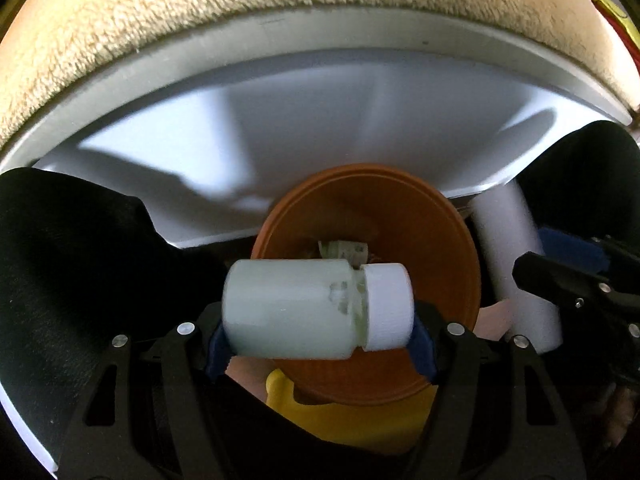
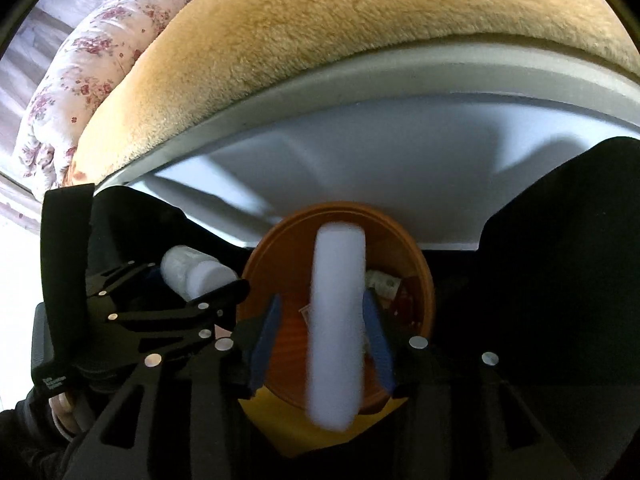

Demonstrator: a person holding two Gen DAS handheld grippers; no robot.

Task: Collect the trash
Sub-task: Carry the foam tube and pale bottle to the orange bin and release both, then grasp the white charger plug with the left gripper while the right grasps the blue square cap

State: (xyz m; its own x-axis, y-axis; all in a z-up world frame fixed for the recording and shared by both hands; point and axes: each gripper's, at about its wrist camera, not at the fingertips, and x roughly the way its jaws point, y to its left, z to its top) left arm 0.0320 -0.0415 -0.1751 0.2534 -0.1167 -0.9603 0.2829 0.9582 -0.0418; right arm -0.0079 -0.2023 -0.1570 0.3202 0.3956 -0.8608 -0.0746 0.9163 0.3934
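Observation:
A white bottle (image 1: pixel 296 308) with a white cap lies sideways between the blue pads of my left gripper (image 1: pixel 320 344), right above the round orange bin (image 1: pixel 448 232). Its outline is smeared and it sits out at the pad tips, so I see no firm press on it. A white tube (image 2: pixel 338 328), heavily blurred, stands lengthwise between the pads of my right gripper (image 2: pixel 320 336), over the same bin (image 2: pixel 424 280). There is a clear gap between the tube and the left pad (image 2: pixel 266 336). Paper scraps (image 1: pixel 352 250) lie in the bin.
Something yellow (image 1: pixel 360 416) sits under the bin. Behind the bin are a white moulded surface (image 1: pixel 240 140) and a beige fluffy blanket (image 1: pixel 240 8). Black fabric (image 1: pixel 80 260) flanks the bin on both sides. A floral quilt (image 2: pixel 80 72) lies far left. A hand (image 2: pixel 60 404) grips the left tool.

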